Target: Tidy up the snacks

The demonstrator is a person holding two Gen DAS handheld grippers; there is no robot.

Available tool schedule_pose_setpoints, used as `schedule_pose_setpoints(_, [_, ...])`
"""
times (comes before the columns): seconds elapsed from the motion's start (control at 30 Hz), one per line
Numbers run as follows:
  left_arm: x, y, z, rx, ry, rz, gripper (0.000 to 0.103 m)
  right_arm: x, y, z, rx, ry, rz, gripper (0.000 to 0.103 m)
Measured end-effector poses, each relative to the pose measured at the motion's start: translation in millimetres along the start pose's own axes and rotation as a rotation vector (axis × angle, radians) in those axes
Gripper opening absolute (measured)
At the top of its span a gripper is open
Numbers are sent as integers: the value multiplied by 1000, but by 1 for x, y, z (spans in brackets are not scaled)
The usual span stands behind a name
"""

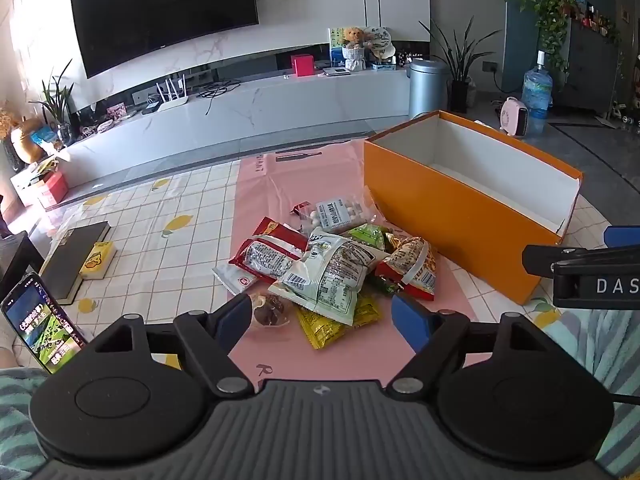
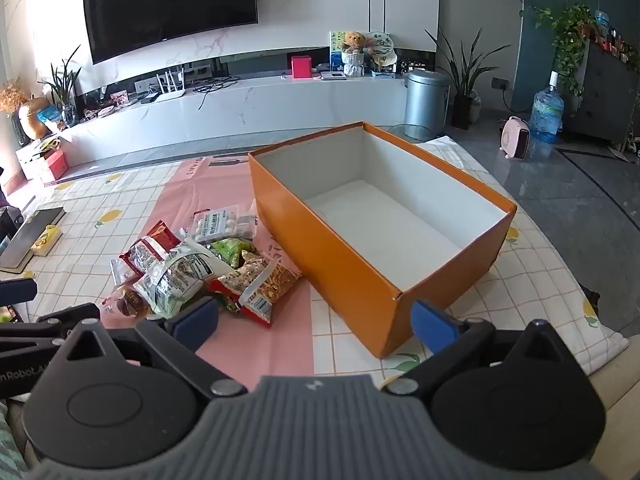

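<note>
At the middle of the left view I see the snack bags [image 1: 328, 268] piled on the pink mat [image 1: 280, 184] on the bench, beside the orange box [image 2: 352, 264]. Both my left gripper [image 1: 324, 316] and right gripper [image 2: 316, 320] hold nothing, jaws wide apart.

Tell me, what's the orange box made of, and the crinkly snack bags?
The orange box looks like cardboard: flat stiff walls, sharp folded corners, a smooth orange outside and plain white inside. The snack bags look like thin shiny plastic film, since they wrinkle and catch the light; one with white balls is see-through. Some could be foil-lined; I can't tell.
</note>
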State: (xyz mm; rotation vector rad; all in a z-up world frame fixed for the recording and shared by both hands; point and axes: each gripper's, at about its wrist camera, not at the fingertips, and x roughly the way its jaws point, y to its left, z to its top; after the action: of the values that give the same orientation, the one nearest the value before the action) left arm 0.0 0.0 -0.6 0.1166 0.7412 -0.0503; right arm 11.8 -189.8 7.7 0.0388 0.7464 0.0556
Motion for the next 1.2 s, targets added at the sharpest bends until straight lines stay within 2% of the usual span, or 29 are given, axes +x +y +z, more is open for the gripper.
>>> schedule_pose_setpoints(1.2, [5, 1, -4, -9, 27, 9, 93, -3, 0, 0, -4, 2, -15, 99])
